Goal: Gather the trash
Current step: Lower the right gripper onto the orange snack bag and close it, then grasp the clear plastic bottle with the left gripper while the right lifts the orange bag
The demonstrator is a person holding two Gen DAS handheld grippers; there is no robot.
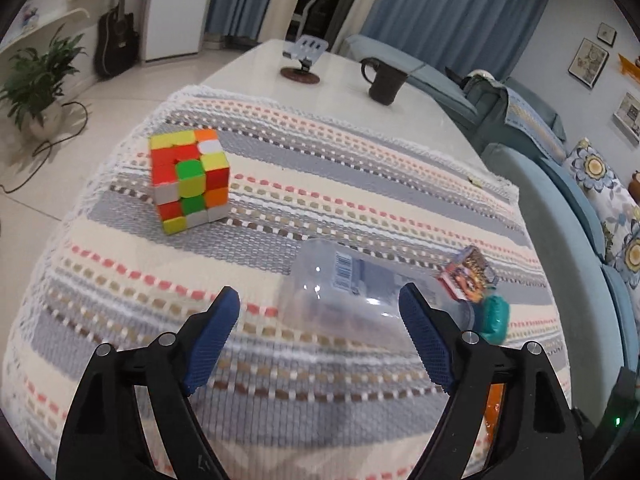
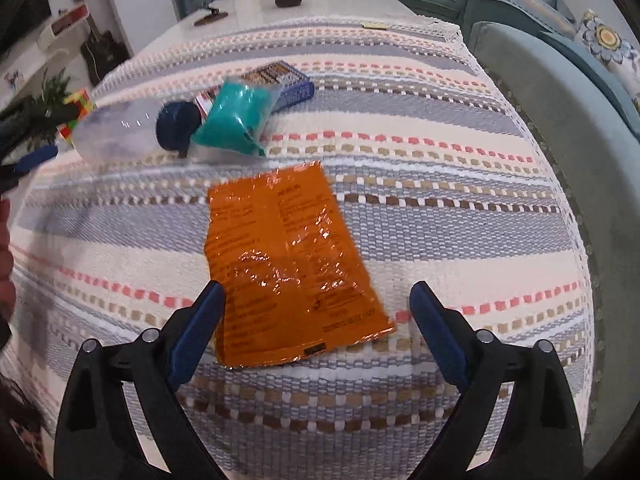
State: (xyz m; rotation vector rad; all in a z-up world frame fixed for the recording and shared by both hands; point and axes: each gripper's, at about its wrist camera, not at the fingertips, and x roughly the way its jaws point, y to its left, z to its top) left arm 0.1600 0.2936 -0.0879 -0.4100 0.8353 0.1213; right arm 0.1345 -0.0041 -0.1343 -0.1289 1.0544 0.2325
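Note:
A clear plastic bottle (image 1: 344,292) lies on its side on the striped cloth (image 1: 120,264). My left gripper (image 1: 320,308) stands open just before it, jaws wide, pads not touching it. In the right wrist view the bottle (image 2: 116,128) shows its dark blue cap (image 2: 176,126). A teal packet (image 2: 236,120) and a small printed box (image 2: 280,80) lie beside the cap. An orange foil wrapper (image 2: 280,260) lies flat on the cloth. My right gripper (image 2: 316,304) is open over the wrapper's near end, which lies between the jaws without contact.
A colour cube (image 1: 188,176) stands on the cloth at the left. A dark mug (image 1: 384,80) and a phone stand (image 1: 304,56) sit on the bare tabletop (image 1: 248,68) behind. A blue sofa (image 1: 560,208) runs along the right edge.

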